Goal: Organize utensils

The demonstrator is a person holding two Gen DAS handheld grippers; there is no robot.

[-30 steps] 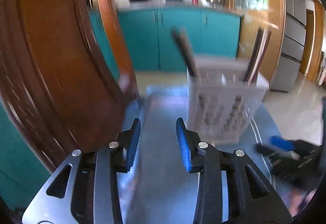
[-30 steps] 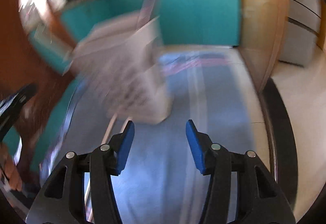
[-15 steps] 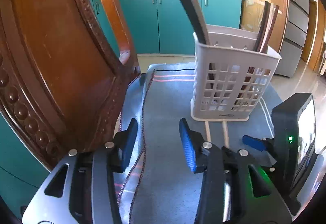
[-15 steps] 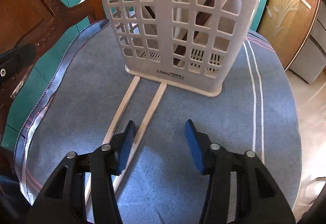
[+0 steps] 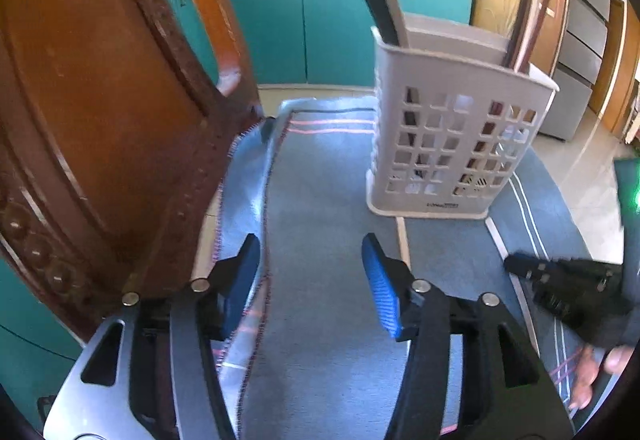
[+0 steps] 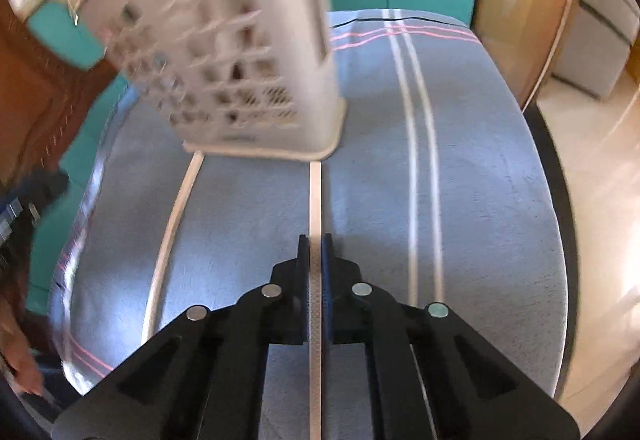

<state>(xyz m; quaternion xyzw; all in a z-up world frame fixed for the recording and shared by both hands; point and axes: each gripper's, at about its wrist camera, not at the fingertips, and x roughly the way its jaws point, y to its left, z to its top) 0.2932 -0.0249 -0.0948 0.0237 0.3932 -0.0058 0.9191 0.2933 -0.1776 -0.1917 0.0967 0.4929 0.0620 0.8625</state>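
A white slotted utensil basket (image 5: pixel 456 144) stands on the blue cloth and holds several dark utensils; it also shows blurred in the right wrist view (image 6: pixel 240 60). Two light wooden chopsticks lie in front of it. My right gripper (image 6: pixel 315 244) is shut on the right chopstick (image 6: pixel 315 196), which runs straight from the basket's base back between the pads. The left chopstick (image 6: pixel 172 228) lies loose on the cloth. My left gripper (image 5: pixel 310 280) is open and empty, low over the cloth left of the basket. The right gripper also shows in the left wrist view (image 5: pixel 568 288).
The blue striped cloth (image 6: pixel 480 180) covers a round table with edges near on the right and left. A carved wooden chair back (image 5: pixel 100 120) stands close on the left. Teal kitchen cabinets (image 5: pixel 320 16) lie behind.
My right gripper has closed from open onto the right chopstick and shifted right. My left gripper has stayed open and moved slightly.
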